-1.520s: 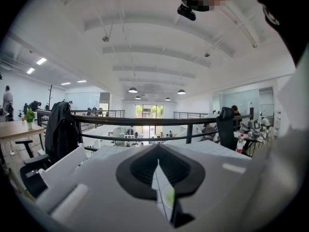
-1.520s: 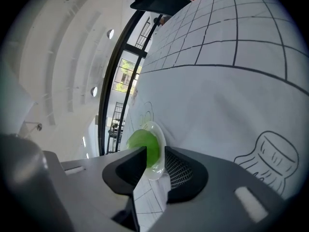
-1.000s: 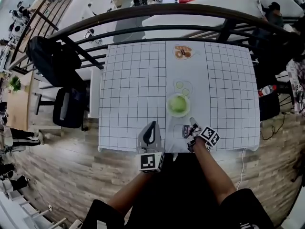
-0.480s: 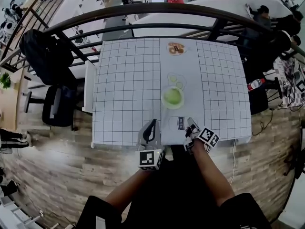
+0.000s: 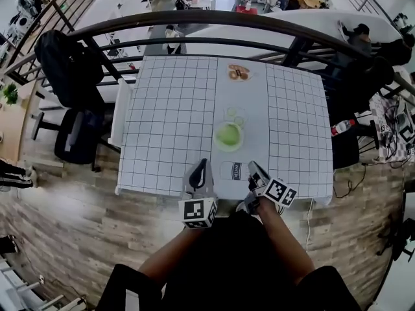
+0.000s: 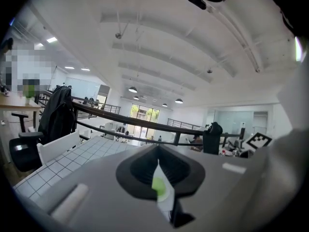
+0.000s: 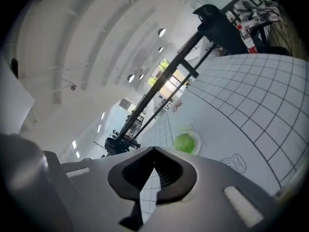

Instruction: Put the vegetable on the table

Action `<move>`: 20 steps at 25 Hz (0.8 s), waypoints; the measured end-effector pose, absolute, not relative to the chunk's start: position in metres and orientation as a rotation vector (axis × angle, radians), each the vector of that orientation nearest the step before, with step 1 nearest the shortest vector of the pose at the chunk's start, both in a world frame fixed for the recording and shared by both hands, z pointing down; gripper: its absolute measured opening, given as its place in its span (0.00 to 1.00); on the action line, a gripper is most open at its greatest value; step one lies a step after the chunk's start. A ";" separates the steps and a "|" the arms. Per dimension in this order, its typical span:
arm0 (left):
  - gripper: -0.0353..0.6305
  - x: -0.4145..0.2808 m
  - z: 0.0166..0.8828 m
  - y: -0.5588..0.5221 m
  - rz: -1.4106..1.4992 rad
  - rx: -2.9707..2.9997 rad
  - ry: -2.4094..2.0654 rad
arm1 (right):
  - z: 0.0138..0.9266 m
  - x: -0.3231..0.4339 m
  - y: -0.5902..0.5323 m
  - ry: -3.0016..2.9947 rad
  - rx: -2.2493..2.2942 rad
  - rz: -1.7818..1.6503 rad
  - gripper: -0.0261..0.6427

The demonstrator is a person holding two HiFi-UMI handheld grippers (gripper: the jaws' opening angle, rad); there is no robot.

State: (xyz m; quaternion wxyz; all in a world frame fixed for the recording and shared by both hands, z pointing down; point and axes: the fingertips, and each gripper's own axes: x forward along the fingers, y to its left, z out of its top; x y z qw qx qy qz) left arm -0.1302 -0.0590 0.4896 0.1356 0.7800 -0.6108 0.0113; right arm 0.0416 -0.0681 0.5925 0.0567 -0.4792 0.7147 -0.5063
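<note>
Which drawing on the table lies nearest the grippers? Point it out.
The dark-labelled outline at the table's near edge; the others lie at or beyond the green vegetable.

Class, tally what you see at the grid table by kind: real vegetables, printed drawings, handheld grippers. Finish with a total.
Green vegetable: 1
Printed drawings: 3 (orange drawing, pale green drawing, dark drawing)
Grippers: 2 (left gripper, right gripper)
Total: 6

One vegetable (image 5: 228, 135); one plate (image 5: 229, 149); one table (image 5: 162, 122); two claws (image 5: 202, 164) (image 5: 253, 168)
</note>
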 end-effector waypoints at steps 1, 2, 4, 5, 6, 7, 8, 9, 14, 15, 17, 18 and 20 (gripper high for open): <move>0.07 -0.123 0.487 -0.059 0.038 2.263 -1.762 | 0.583 0.044 -0.069 2.196 -1.454 -1.503 0.04; 0.07 -0.115 0.484 -0.059 0.043 2.267 -1.751 | 0.573 0.048 -0.070 2.218 -1.457 -1.467 0.04; 0.07 -0.100 0.479 -0.061 0.049 2.268 -1.725 | 0.556 0.060 -0.072 2.260 -1.501 -1.370 0.04; 0.07 -0.093 0.477 -0.063 0.051 2.263 -1.714 | 0.548 0.067 -0.074 2.288 -1.548 -1.298 0.04; 0.07 -0.087 0.473 -0.066 0.050 2.263 -1.704 | 0.539 0.072 -0.076 2.325 -1.598 -1.212 0.04; 0.07 -0.081 0.468 -0.069 0.048 2.275 -1.693 | 0.530 0.076 -0.078 2.367 -1.637 -1.123 0.04; 0.07 -0.076 0.463 -0.072 0.049 2.294 -1.682 | 0.521 0.078 -0.079 2.404 -1.658 -1.046 0.04; 0.07 -0.071 0.457 -0.075 0.050 2.316 -1.672 | 0.512 0.080 -0.080 2.430 -1.659 -0.991 0.04; 0.07 -0.053 0.437 -0.086 0.013 2.368 -1.613 | 0.474 0.087 -0.083 2.465 -1.641 -0.875 0.04; 0.07 -0.050 0.433 -0.088 -0.002 2.370 -1.601 | 0.464 0.088 -0.083 2.472 -1.641 -0.840 0.04; 0.07 -0.044 0.426 -0.091 -0.033 2.370 -1.587 | 0.443 0.089 -0.084 2.498 -1.638 -0.757 0.04; 0.07 -0.041 0.422 -0.092 -0.046 2.375 -1.588 | 0.434 0.089 -0.085 2.513 -1.638 -0.717 0.04; 0.07 -0.033 0.412 -0.091 -0.062 2.415 -1.605 | 0.418 0.088 -0.085 2.542 -1.644 -0.635 0.04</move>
